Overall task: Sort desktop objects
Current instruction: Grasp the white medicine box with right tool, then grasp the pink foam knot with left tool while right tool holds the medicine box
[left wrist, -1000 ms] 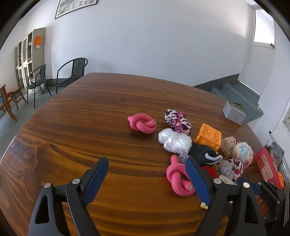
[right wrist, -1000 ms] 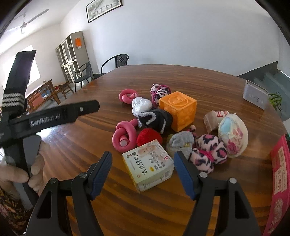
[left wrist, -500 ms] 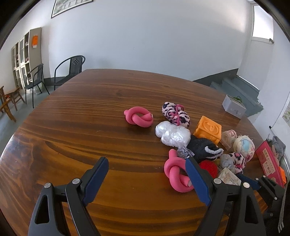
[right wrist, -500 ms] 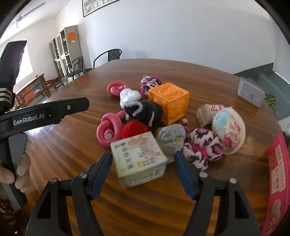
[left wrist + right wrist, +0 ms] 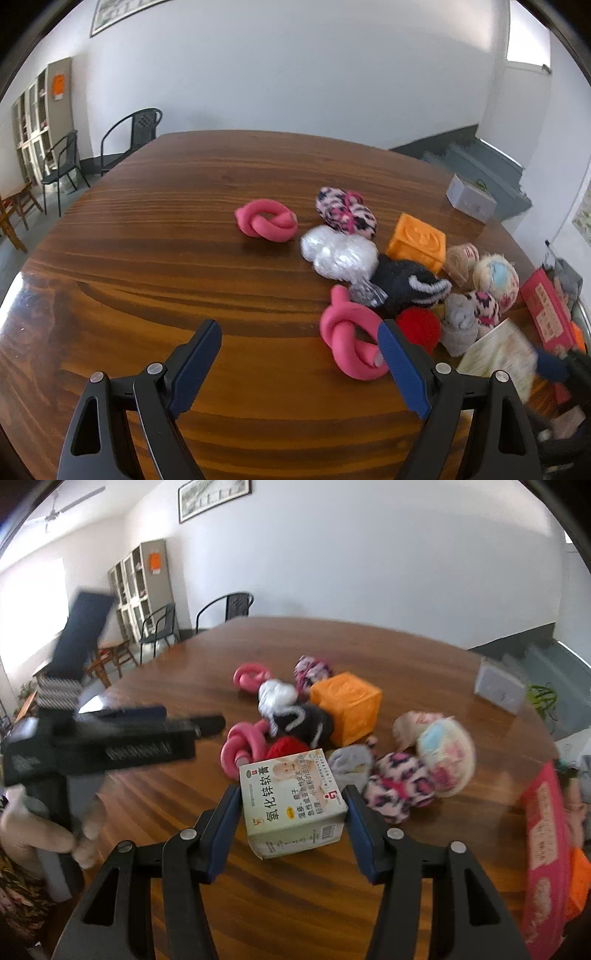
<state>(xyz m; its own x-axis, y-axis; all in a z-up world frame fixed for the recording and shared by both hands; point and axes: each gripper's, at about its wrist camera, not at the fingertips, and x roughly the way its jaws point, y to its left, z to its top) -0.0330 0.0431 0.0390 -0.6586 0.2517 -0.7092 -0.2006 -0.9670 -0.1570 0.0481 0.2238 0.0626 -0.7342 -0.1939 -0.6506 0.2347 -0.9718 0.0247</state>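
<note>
Cardboard, white and printed with green characters, is forming the small box [image 5: 291, 801] that is sitting between the blue pads of the right tongs [image 5: 291, 818]; the jaws are closing, and both pads are appearing to touch the box sides, though motion blur is leaving the contact on each side uncertain. Whether the box is resting on the brown wooden table [image 5: 424, 657] or is clear of it cannot be told. Just behind it, a red pompom [image 5: 286, 747] is showing only its top, and a grey sock roll [image 5: 351, 762] is partly covered. A pink knotted foam tube [image 5: 240, 744], a black-and-white sock [image 5: 306, 723] and an orange cube [image 5: 347, 707] are lying farther back in the pile. At the right edge, a pink packet [image 5: 546, 849] is being cut off by the frame. The left tongs [image 5: 299, 363] are standing wide open over bare table [image 5: 166, 240] with nothing between the pads; the right pad is overlapping the near pink tube [image 5: 347, 341]. In the right wrist view that tool is appearing as a blurred black shape held by a hand [image 5: 48, 830].
</note>
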